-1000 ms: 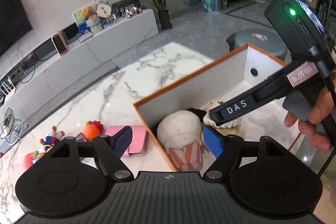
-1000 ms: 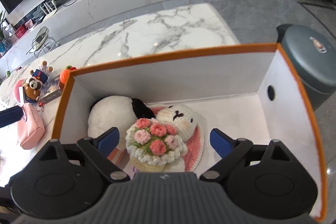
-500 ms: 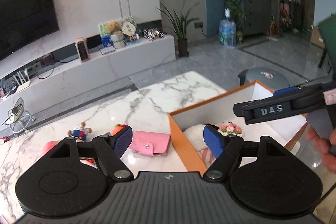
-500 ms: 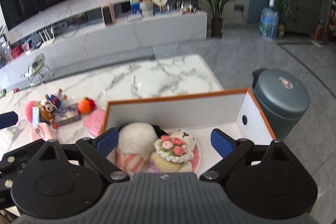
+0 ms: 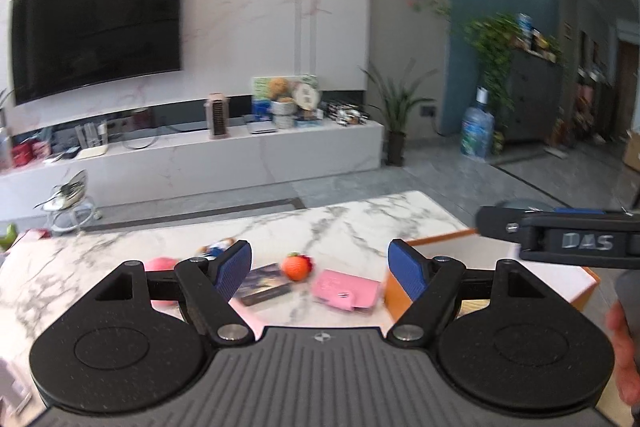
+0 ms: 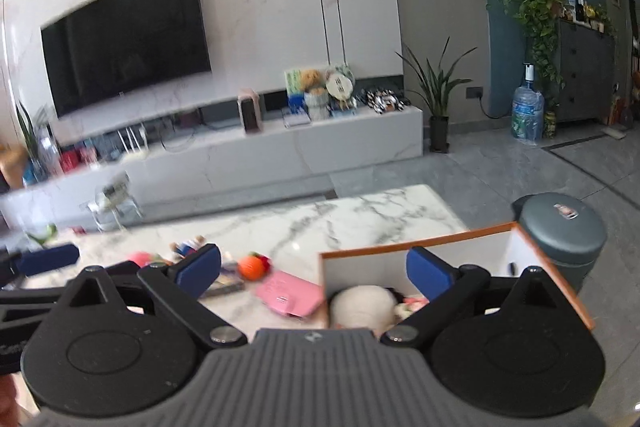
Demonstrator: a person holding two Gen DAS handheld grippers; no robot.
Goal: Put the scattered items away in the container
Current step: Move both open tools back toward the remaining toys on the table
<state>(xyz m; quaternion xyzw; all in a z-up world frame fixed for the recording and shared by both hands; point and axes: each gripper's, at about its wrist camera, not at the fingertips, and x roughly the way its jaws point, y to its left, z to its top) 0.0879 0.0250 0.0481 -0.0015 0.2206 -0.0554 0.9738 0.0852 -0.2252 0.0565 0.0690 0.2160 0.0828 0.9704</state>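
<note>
An orange-rimmed white box [image 6: 416, 245] [image 5: 436, 238] stands on the marble table's right end, with a white plush [image 6: 362, 303] and other soft toys inside. On the table left of it lie a pink wallet [image 5: 346, 289] [image 6: 286, 293], an orange knitted fruit [image 5: 297, 266] [image 6: 252, 266], a dark booklet [image 5: 262, 285], a small doll [image 5: 216, 249] and a pink item [image 5: 160, 263]. My left gripper [image 5: 320, 269] is open and empty, raised above these items. My right gripper [image 6: 314, 269] is open and empty, raised over the box's left wall.
A grey round bin [image 6: 564, 231] stands on the floor right of the table [image 5: 340, 223]. A long white TV bench [image 5: 200, 155] runs behind the table, with a TV [image 5: 96, 27] above. Plants and a water bottle [image 5: 476, 131] stand at the right.
Both grippers have lifted up and back out of the box and tilted toward the room. The box now sits low in both views and the loose items have come into view.
</note>
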